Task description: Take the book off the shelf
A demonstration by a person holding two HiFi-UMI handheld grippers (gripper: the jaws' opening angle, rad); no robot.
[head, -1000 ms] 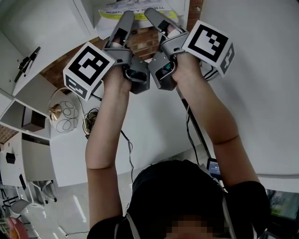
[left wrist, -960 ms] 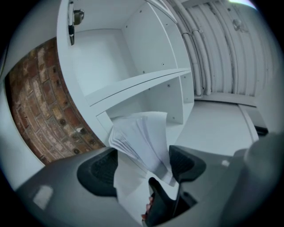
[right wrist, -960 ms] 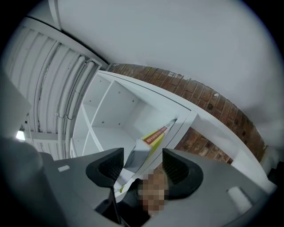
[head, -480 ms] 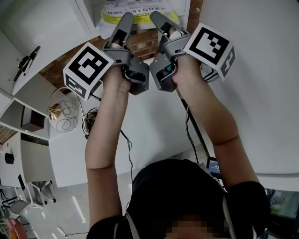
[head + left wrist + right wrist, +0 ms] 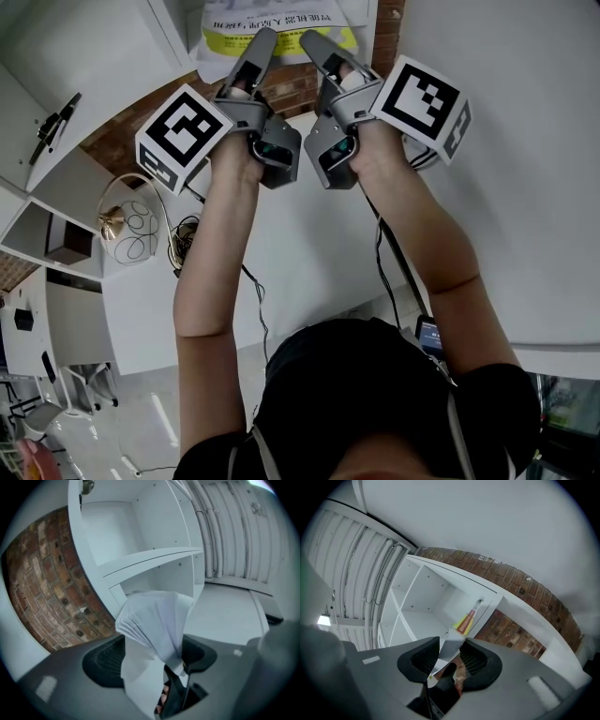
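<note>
- White shelf (image 5: 154, 555) on a brick wall (image 5: 42, 588) behind
- left gripper (image 5: 152, 652) clamped on the book (image 5: 157, 620), white pages fanned, just before the shelf
- right gripper (image 5: 449, 660) jaws, just closing, pinch its yellow-banded corner
- long axis runs from the jaws toward the shelf

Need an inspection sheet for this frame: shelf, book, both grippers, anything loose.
Surface: white shelf, open compartments.
Job's things: book, yellow band, in a shelf compartment, pages fanned.
Clutter: wire tangle on a white ledge, lower left.
Grippers: left gripper shut on the fanned pages; right gripper jaws have just been closing, now on the book's corner.
Cables: black cable trails down from the right gripper.
Surroundings: brick wall beside the shelf.
</note>
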